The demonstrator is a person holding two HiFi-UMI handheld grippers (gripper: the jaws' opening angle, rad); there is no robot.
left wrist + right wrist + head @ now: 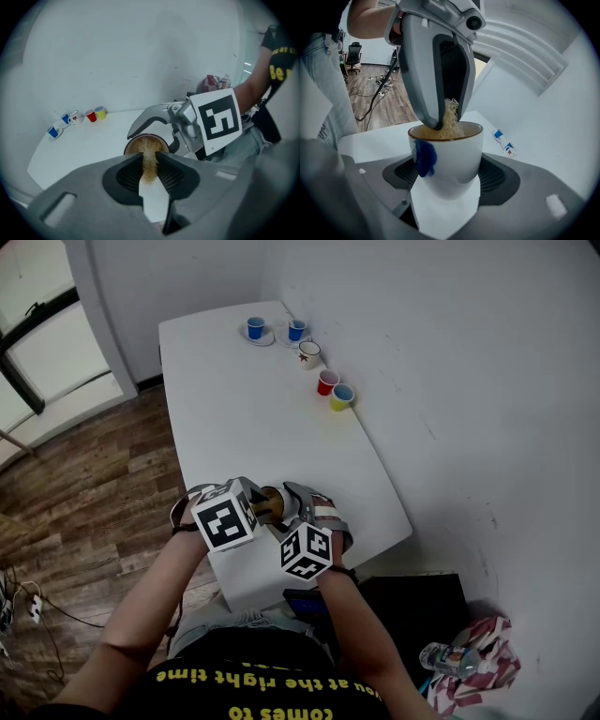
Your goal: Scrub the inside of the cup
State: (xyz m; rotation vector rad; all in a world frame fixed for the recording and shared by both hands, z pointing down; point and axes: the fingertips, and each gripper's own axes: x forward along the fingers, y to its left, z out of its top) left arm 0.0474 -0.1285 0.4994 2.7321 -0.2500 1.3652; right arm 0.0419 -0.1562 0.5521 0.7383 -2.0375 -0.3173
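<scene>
Cup [449, 157] clamped in right jaws, scrubber [449, 123] inside

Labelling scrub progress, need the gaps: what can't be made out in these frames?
Inside of the white brown-rimmed ceramic cup: every view, filled by the tan fibrous scrubber and the left gripper's fingers.
Cup's outside, head view: mostly behind the marker cubes.
Cup below its rim, left gripper view: covered by that gripper's own body.
Blue patch on the cup, right gripper view: blurred; handle or print unclear.
</scene>
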